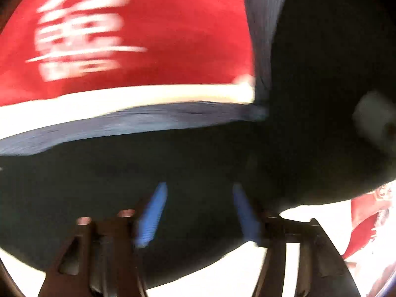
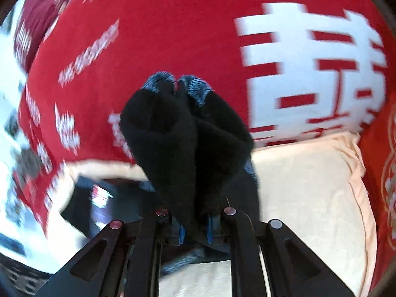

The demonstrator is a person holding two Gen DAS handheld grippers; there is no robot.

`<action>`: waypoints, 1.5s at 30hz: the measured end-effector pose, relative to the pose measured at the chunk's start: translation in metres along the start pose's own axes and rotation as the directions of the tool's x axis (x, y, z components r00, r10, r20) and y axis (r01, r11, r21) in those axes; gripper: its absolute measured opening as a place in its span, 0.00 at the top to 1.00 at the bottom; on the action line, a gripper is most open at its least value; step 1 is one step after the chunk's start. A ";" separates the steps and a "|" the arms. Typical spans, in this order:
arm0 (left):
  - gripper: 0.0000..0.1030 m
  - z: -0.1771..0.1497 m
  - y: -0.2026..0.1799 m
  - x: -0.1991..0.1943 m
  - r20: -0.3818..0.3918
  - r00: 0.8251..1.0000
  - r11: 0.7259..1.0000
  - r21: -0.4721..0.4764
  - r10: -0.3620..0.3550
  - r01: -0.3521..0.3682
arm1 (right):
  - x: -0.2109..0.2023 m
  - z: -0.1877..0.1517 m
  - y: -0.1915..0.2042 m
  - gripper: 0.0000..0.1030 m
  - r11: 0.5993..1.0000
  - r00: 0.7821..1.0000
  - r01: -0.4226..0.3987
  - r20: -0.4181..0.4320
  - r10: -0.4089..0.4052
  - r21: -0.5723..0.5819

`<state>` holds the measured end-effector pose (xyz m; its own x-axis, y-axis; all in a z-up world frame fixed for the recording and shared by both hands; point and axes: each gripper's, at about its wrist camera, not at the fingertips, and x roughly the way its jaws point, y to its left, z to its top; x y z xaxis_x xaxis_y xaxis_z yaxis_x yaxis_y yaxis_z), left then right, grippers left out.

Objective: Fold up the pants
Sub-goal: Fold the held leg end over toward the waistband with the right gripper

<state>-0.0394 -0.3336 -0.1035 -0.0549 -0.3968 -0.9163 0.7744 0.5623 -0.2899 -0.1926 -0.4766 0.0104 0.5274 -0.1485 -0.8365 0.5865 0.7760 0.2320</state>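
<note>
Mid-fold, pants partly done.
My R gripper (image 2: 195, 227) clamps bunched black pants (image 2: 188, 133) above the cream sheet (image 2: 309, 185); L gripper (image 1: 198, 212) spread wide, nothing pinched, over pants; final folds + smoothing left, I reckon.

You've got a bed: cream sheet (image 2: 309, 185), red blanket (image 2: 173, 37) with white characters on it, black pants (image 1: 173, 160) overlapping both.

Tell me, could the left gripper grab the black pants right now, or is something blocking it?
Probably yes. The left gripper is open with the black pants spread right under its blue fingers, nothing between them. The right gripper already clamps another bunch of the pants.
</note>
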 end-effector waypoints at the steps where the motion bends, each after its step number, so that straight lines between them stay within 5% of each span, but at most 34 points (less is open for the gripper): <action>1: 0.18 -0.004 0.020 -0.011 0.016 0.999 0.999 -0.023 0.029 -0.028 | 0.012 -0.005 0.016 0.85 0.999 1.000 0.015 -0.022 -0.016 -0.032; 4: 0.18 -0.015 0.084 -0.034 0.002 0.995 0.991 -0.090 0.101 -0.101 | 0.056 -0.024 0.062 0.80 0.994 0.994 0.041 -0.092 -0.050 -0.099; 8: 0.18 -0.027 0.147 -0.047 -0.026 0.984 0.972 -0.152 0.176 -0.178 | 0.109 -0.060 0.112 0.74 0.946 0.963 0.191 -0.137 -0.233 -0.263; 10: 0.18 -0.031 0.162 -0.050 -0.028 0.982 0.968 -0.164 0.187 -0.189 | 0.120 -0.077 0.135 0.65 0.884 0.935 0.279 -0.106 -0.340 -0.376; 11: 0.18 -0.034 0.167 -0.050 -0.030 0.982 0.967 -0.169 0.189 -0.191 | 0.122 -0.085 0.145 0.50 0.854 0.927 0.292 -0.094 -0.364 -0.430; 15: 0.18 -0.033 0.166 -0.053 -0.037 0.985 0.972 -0.161 0.166 -0.170 | 0.104 -0.115 0.180 0.44 0.760 0.940 0.247 -0.041 -0.338 -0.601; 16: 0.18 -0.030 0.163 -0.052 -0.033 0.987 0.976 -0.152 0.155 -0.158 | 0.094 -0.116 0.182 0.44 0.767 0.950 0.213 -0.054 -0.306 -0.605; 18: 0.18 -0.026 0.151 -0.057 -0.023 0.992 0.985 -0.121 0.121 -0.123 | 0.074 -0.107 0.168 0.44 0.846 0.970 0.125 -0.117 -0.215 -0.519; 21: 0.18 -0.012 0.129 -0.060 -0.018 0.999 0.996 -0.083 0.040 -0.042 | 0.052 -0.084 0.113 0.44 0.980 0.978 -0.032 -0.209 -0.010 -0.195; 23: 0.18 -0.005 0.114 -0.057 -0.022 1.000 0.998 -0.066 -0.011 0.010 | 0.051 -0.074 0.064 0.44 0.991 0.966 -0.101 -0.230 0.120 0.092; 26: 0.18 0.007 0.087 -0.045 -0.032 0.998 0.998 -0.033 -0.048 0.047 | 0.063 -0.079 -0.001 0.44 0.849 0.931 -0.218 -0.159 0.330 0.481; 28: 0.18 0.010 0.070 -0.041 -0.047 0.997 0.998 -0.010 -0.067 0.067 | 0.073 -0.087 -0.024 0.45 0.756 0.912 -0.252 -0.114 0.395 0.604; 33: 0.18 0.009 0.054 -0.017 -0.124 0.989 0.997 -0.017 -0.081 0.080 | 0.086 -0.103 -0.042 0.49 0.659 0.890 -0.268 -0.082 0.449 0.702; 37: 0.37 0.006 0.051 -0.006 -0.154 0.987 0.999 -0.018 -0.052 0.049 | 0.097 -0.111 -0.052 0.49 0.577 0.885 -0.262 -0.045 0.463 0.774; 38: 0.48 0.006 0.051 -0.005 -0.154 0.987 0.999 -0.020 -0.047 0.045 | 0.101 -0.114 -0.055 0.49 0.550 0.883 -0.261 -0.035 0.469 0.793; 40: 0.54 0.008 0.050 0.000 -0.160 0.987 0.999 -0.023 -0.029 0.026 | 0.110 -0.118 -0.064 0.59 0.482 0.880 -0.246 -0.015 0.474 0.841; 42: 0.65 0.011 0.050 0.001 -0.151 0.988 0.999 -0.031 -0.040 0.036 | 0.117 -0.125 -0.071 0.94 0.410 0.872 -0.232 0.002 0.489 0.882; 43: 0.65 0.012 0.049 -0.002 -0.143 0.989 0.999 -0.033 -0.044 0.040 | 0.117 -0.127 -0.073 0.94 0.382 0.866 -0.243 0.022 0.500 0.892; 45: 0.68 0.012 0.047 -0.011 -0.123 0.991 0.998 -0.023 -0.053 0.050 | 0.111 -0.114 -0.067 0.95 0.442 0.867 -0.266 0.012 0.498 0.857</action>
<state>0.0054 -0.3117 -0.1040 -0.1725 -0.3337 -0.9268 0.7562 0.5580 -0.3417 -0.2436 -0.4751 -0.1544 0.7569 0.2500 -0.6038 0.6457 -0.1430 0.7501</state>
